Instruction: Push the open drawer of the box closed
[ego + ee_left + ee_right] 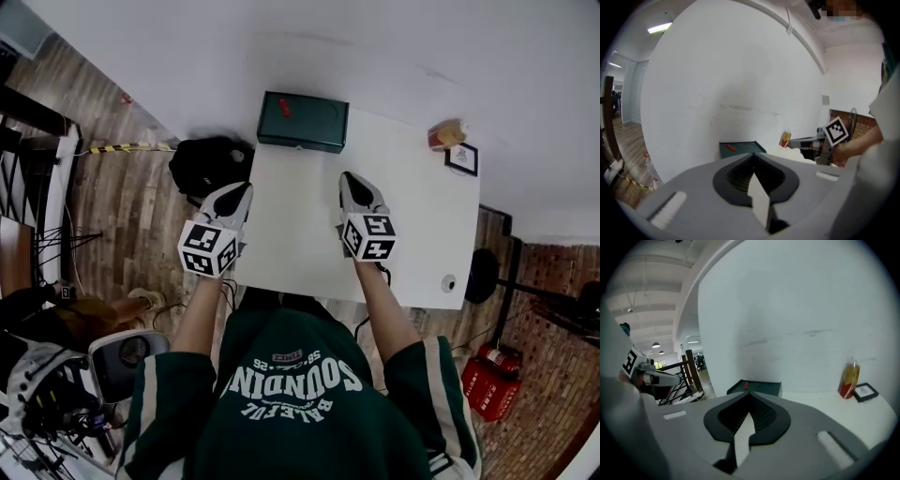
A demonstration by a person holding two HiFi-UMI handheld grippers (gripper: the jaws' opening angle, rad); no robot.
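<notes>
White surface [300, 234] set against a white wall [375, 47]. Dark green box [303, 121] sits at the far edge of the surface, left of centre, back against the wall. Its near face reads as one flat front from the head view; whether the drawer is fully home cannot be told from here. Small red item [284, 108] lies on the box top, toward its left end. Left gripper [247, 187] is over the near left edge of the surface, pointing toward the far side; jaws closed together to a single tip, nothing between them. Right gripper [349, 176] is to its right, over the middle of the surface, pointing the same way; jaws likewise pressed together and holding nothing. Both are well apart from the box, neither touching it. Red and yellow can [448, 134] stands at the far right of the surface, with a small black picture frame [461, 158] just beside it on the near side. Small white round object [448, 282] near the near right corner. Black bag [208, 164] off the left edge of the surface, over wooden floor [122, 206]. Red fire extinguishers [492, 380] on the floor at near right.
</notes>
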